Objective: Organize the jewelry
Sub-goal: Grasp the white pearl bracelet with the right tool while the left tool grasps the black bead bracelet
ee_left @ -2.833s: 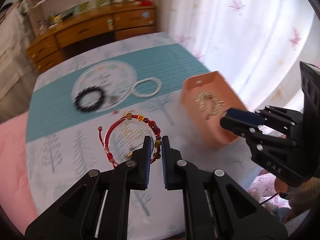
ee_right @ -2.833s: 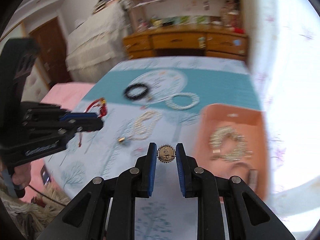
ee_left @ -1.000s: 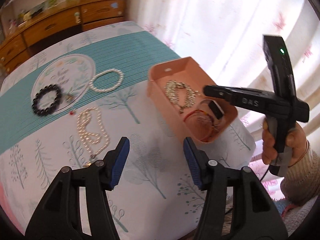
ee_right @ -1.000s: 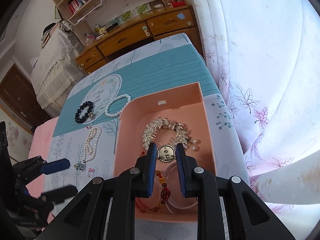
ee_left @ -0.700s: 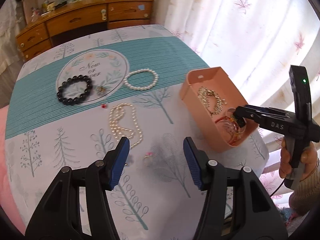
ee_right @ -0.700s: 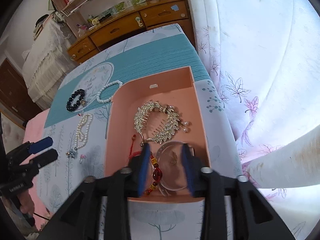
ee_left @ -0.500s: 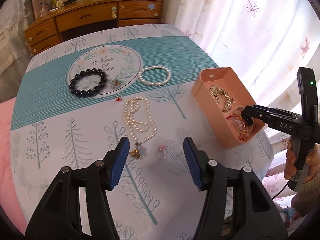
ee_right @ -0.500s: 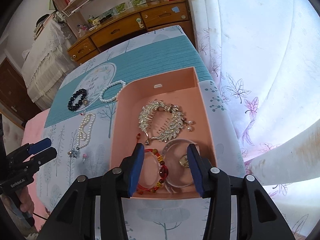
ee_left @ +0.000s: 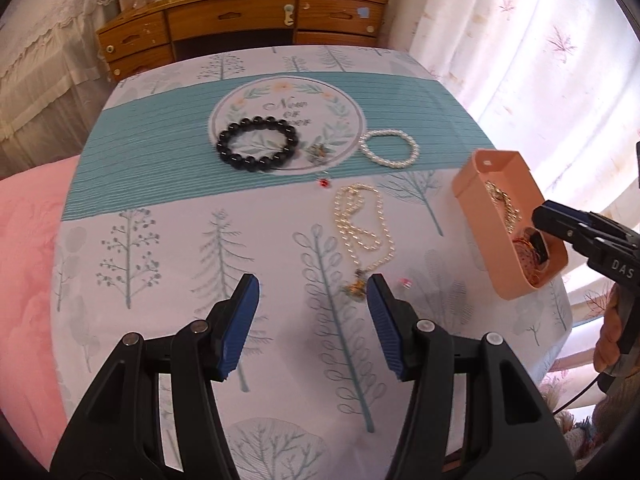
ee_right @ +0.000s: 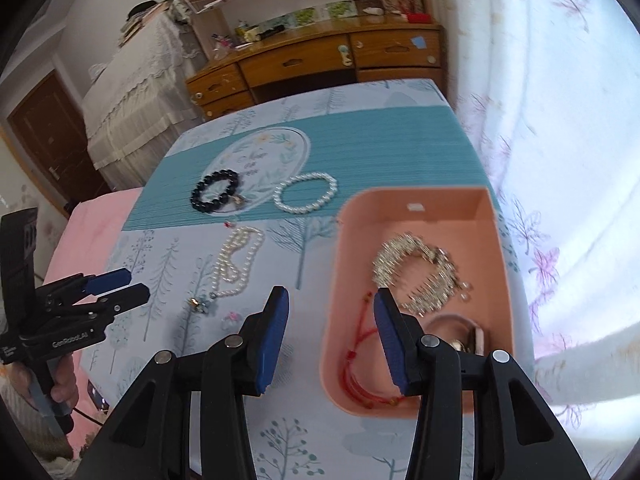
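A pink box (ee_right: pixel 416 216) at the table's right holds a silver comb (ee_right: pixel 420 276), a red bracelet (ee_right: pixel 360 364) and a small round gold piece. It also shows in the left wrist view (ee_left: pixel 472 200). On the cloth lie a black bead bracelet (ee_left: pixel 258 148), a white pearl bracelet (ee_left: pixel 388 148), a pearl necklace (ee_left: pixel 362 232) with a gold pendant, and small charms (ee_left: pixel 406 282). My left gripper (ee_left: pixel 312 320) is open and empty just short of the pendant. My right gripper (ee_right: pixel 330 340) is open and empty over the box's left wall.
A tree-print cloth with a teal band (ee_left: pixel 160 152) covers the table. A pink cushion (ee_left: pixel 24 240) lies at the left. A wooden dresser (ee_left: pixel 240 28) stands beyond the far edge, curtains (ee_left: pixel 540 60) hang to the right.
My left gripper let the red bracelet go into the box, opened and pulled back left over the cloth. My right gripper released the round gold piece into the box, opened and shifted left.
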`<state>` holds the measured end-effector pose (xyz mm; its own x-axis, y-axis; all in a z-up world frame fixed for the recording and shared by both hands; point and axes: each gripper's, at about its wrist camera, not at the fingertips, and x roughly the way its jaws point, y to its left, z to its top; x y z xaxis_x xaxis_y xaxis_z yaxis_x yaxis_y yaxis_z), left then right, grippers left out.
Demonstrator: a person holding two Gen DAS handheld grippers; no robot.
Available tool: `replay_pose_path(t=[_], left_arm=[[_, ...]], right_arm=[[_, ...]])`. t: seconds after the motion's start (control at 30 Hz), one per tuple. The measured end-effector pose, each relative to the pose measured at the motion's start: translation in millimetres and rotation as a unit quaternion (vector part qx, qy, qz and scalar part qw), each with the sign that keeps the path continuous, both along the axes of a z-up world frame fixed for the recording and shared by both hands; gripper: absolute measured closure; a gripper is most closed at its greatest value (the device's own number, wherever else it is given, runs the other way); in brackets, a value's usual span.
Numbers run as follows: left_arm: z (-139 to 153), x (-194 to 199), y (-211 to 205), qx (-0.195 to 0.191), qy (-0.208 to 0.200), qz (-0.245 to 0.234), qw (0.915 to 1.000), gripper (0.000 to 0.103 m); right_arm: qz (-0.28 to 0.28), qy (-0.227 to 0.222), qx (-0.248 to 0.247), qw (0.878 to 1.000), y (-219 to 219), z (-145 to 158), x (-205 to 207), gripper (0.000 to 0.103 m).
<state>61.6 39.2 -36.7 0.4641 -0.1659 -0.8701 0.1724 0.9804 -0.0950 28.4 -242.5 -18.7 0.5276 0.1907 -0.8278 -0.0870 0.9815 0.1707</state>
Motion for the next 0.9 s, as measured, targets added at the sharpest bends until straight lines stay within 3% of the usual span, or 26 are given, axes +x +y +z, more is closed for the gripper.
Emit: replay_pose_path(t=[0.23,0.43,0.63,0.9], left_arm=[[11.4,46.0,25.3,0.021,0.002,0.021,0.9996,0.05],[3.4,114.5,48.6,0.026,0.038,0.048,0.9978,0.05],[-19.0,174.1,58.6,0.026,0.078,0.072,0.994,0.05],[-55.8,212.2,51.8,0.051,0.112,0.083,0.9889,0.05]], right_arm=[[0.056,-0.005,-0.017,0.998,29.7,26.3,54.3,0.058],[0.079,0.041,-0.014,0.996,42.2,26.9,130.3,0.058],[0.078,0.127,-0.013,0.989,48.9,-10.1,209.2,0.059],[0.059,0.183,-0.055,0.98,49.0,-65.7,248.3,0.072]])
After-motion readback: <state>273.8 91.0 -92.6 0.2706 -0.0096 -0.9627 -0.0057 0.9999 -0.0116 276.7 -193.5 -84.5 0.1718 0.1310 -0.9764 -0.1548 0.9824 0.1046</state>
